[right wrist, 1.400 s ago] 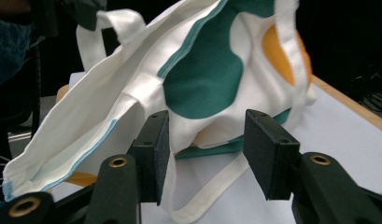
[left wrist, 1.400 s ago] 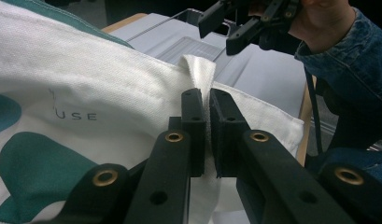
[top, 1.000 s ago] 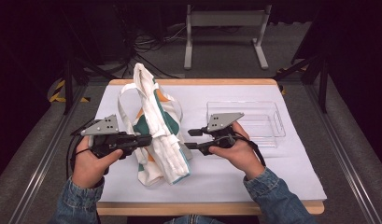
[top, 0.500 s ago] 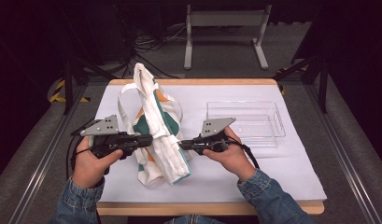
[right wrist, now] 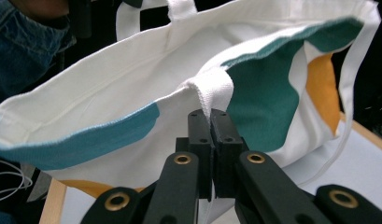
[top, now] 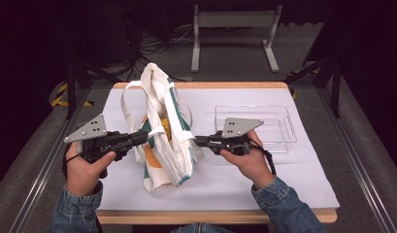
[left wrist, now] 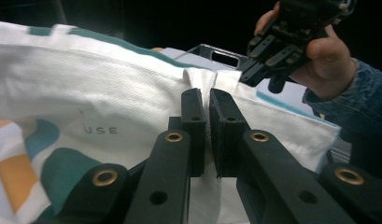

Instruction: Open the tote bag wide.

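Observation:
A white cloth tote bag [top: 159,145] with teal and orange patches stands on the white-covered table [top: 283,179], its handles up. My left gripper [top: 145,137] comes in from the left and is shut on the bag's near rim. In the left gripper view, the cloth [left wrist: 86,84] is pinched between the black jaws of the left gripper [left wrist: 208,100]. My right gripper [top: 196,141] comes in from the right, shut on the opposite rim. In the right gripper view, the right gripper [right wrist: 210,116] clamps a seam where the handle strap meets the bag [right wrist: 132,93].
A clear plastic tray [top: 264,121] sits on the table at the back right, just behind my right hand. A metal stand [top: 235,19] is on the floor beyond the table. Dark cables lie on the floor at the back left.
The right gripper has shifted left onto the bag's right rim and closed on the cloth. The left gripper has kept still with its grip.

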Action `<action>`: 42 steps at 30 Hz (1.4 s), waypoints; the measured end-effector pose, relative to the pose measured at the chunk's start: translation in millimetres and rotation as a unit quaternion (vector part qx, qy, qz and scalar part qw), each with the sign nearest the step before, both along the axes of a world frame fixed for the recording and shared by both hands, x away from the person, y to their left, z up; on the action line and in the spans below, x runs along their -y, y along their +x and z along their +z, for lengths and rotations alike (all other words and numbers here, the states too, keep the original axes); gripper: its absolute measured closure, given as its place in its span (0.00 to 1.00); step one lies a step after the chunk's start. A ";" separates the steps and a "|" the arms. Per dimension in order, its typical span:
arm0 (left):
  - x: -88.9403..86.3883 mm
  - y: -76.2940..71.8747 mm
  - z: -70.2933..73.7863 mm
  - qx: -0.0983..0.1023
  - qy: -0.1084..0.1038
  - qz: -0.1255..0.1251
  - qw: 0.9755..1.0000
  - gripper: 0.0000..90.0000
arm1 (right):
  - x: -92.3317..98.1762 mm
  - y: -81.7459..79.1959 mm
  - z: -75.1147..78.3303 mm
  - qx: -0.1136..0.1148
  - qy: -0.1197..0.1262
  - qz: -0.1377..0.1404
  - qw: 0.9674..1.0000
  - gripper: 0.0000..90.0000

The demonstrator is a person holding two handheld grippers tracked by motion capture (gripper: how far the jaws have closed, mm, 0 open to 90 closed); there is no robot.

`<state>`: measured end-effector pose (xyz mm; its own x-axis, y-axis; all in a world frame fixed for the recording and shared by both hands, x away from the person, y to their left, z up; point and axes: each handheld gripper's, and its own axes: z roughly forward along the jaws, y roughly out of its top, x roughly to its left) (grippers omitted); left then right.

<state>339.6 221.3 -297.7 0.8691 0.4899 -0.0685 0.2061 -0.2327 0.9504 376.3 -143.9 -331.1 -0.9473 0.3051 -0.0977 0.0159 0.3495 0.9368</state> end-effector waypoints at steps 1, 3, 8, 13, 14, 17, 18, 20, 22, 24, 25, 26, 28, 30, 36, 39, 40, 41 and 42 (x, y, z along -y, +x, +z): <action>-2.7 -0.6 1.0 0.002 -0.001 0.005 1.000 0.95 | 1.7 -0.7 2.0 0.003 0.003 -0.002 1.000 0.98; -8.4 -2.1 2.8 0.004 -0.006 0.016 1.000 0.95 | 4.6 -1.9 5.5 0.009 0.008 -0.006 1.000 0.98; -24.2 -3.7 6.3 0.014 -0.016 0.042 0.999 0.95 | 12.6 -4.1 13.5 0.020 0.017 -0.019 0.999 0.98; -38.3 -2.7 4.3 0.014 -0.018 0.063 0.998 0.95 | 17.0 -4.3 17.0 0.022 0.021 -0.026 0.999 0.98; -40.5 -2.2 3.3 0.013 -0.018 0.069 0.997 0.95 | 17.8 -4.4 17.5 0.023 0.021 -0.027 0.999 0.98; -45.8 -0.3 0.5 0.010 -0.020 0.079 0.997 0.95 | 19.7 -4.4 19.0 0.023 0.024 -0.030 0.999 0.98; -47.6 -0.2 0.1 0.011 -0.018 0.083 0.996 0.95 | 20.6 -4.5 19.5 0.021 0.026 -0.031 0.999 0.98; -52.3 -1.1 -0.1 0.011 -0.019 0.090 0.996 0.95 | 22.9 -4.3 20.7 0.019 0.030 -0.033 0.999 0.98; -54.9 -2.3 -0.3 0.011 -0.020 0.094 0.995 0.95 | 24.5 -4.1 21.6 0.019 0.032 -0.035 0.999 0.98; -58.3 -3.7 -0.7 0.012 -0.018 0.099 0.995 0.95 | 27.5 -4.2 23.3 0.020 0.037 -0.038 0.998 0.98; -59.9 -4.7 -1.3 0.011 -0.018 0.103 0.994 0.95 | 28.2 -4.4 23.9 0.021 0.037 -0.040 0.998 0.98; -62.4 -5.4 -2.0 0.012 -0.018 0.105 0.994 0.95 | 29.0 -4.5 24.6 0.023 0.037 -0.042 0.998 0.98; -66.6 -7.4 -2.8 0.013 -0.018 0.112 0.993 0.95 | 30.4 -4.9 25.4 0.024 0.037 -0.043 0.998 0.98; -71.5 -9.6 -2.8 0.015 -0.019 0.119 0.993 0.95 | 31.5 -4.7 25.7 0.023 0.038 -0.045 0.998 0.98; -82.1 -21.0 -0.1 0.036 -0.017 0.145 0.989 0.95 | 31.7 -3.8 25.2 0.015 0.039 -0.041 0.998 0.98; -88.3 -26.8 2.2 0.043 -0.023 0.151 0.987 0.95 | 29.9 -3.8 24.0 0.012 0.035 -0.035 0.999 0.98; -89.6 -27.8 2.5 0.044 -0.027 0.152 0.987 0.95 | 29.2 -3.9 23.6 0.012 0.034 -0.034 0.999 0.98; -91.4 -29.2 3.1 0.045 -0.028 0.154 0.987 0.95 | 28.6 -4.0 23.3 0.011 0.034 -0.033 0.999 0.98; -93.0 -30.3 3.5 0.046 -0.028 0.157 0.986 0.95 | 28.0 -4.1 22.9 0.010 0.032 -0.032 0.999 0.98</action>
